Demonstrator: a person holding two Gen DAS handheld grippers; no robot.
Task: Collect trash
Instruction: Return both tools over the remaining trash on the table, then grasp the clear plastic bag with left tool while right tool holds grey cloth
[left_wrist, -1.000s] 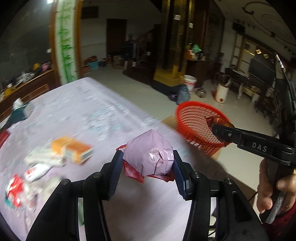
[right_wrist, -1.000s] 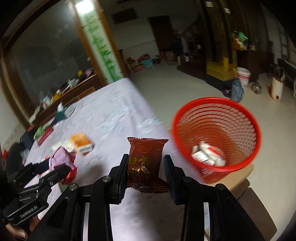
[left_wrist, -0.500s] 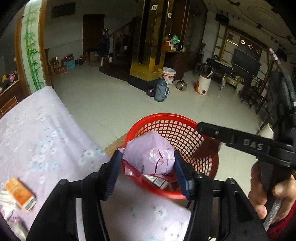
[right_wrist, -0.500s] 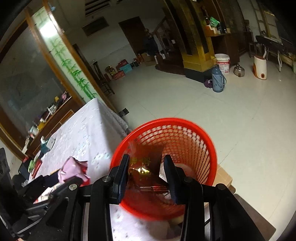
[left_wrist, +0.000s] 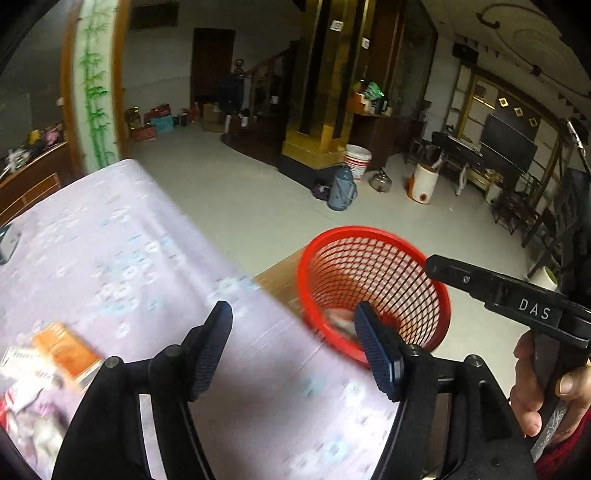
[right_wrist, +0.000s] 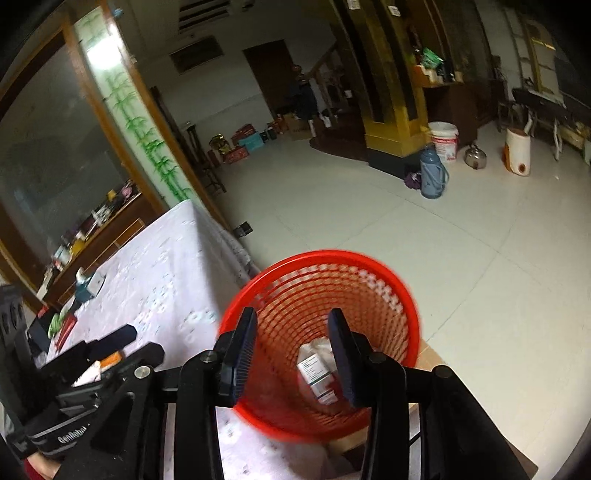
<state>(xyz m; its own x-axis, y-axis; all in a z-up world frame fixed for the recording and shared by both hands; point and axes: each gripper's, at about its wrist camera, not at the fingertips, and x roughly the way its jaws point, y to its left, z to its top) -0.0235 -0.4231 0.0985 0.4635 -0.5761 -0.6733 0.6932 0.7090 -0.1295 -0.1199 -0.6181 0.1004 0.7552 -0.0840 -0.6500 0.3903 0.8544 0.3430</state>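
Pale floor tiles surround a red mesh wastebasket (right_wrist: 321, 343) standing just off the table (left_wrist: 122, 266) corner, a white box (right_wrist: 317, 376) inside. Left tool (left_wrist: 291, 350) and right tool (right_wrist: 291, 354) are both opening, nothing between their jaws. An orange box (left_wrist: 66, 350) lies near the table's left edge.

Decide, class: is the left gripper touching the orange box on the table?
Apart. In the left wrist view the left gripper, jaws opening and empty, hangs clear of the orange box, with bare tablecloth between them.
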